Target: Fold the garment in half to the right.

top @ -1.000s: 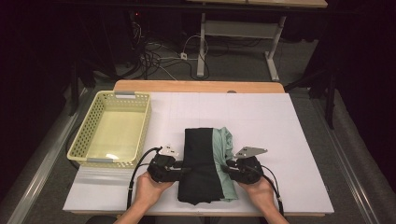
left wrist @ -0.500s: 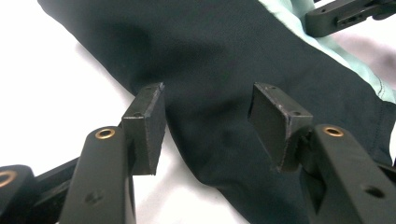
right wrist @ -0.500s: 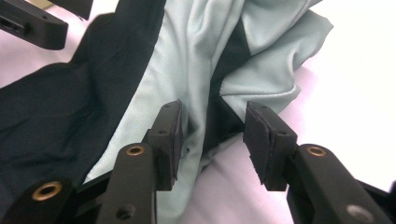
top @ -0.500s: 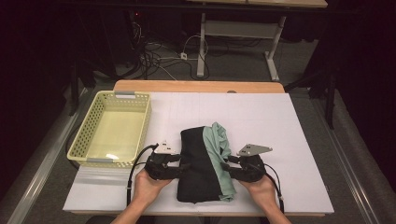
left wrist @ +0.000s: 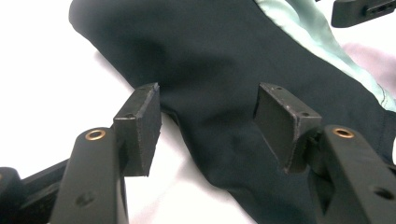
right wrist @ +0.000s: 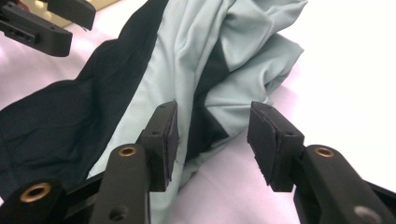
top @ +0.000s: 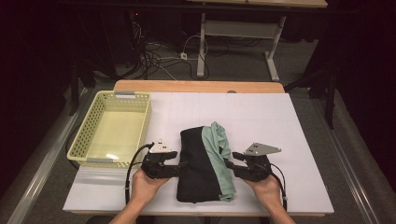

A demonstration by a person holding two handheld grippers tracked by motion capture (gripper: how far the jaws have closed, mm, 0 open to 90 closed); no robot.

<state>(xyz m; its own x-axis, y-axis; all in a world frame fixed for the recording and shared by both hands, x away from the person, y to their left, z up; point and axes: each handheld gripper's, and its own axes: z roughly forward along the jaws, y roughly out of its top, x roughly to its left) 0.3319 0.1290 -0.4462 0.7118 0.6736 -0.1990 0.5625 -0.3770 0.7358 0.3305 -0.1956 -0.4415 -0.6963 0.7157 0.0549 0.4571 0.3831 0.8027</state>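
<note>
Black-and-green cloth point(top: 205, 163) lies between both grippers, long axis running away from the person — left gripper point(top: 180, 164) and right gripper point(top: 230, 164), jaws just opening, flank it, gripping nothing.

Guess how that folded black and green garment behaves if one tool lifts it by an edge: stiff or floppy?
Probably floppy: the garment lies in soft folds, and its green layer bunches into creases. Lifted by one edge it would likely sag and unfold rather than hold its shape. It looks thin and smooth, so probably light, perhaps a bit slippery; a push would likely wrinkle it on the table.
</note>
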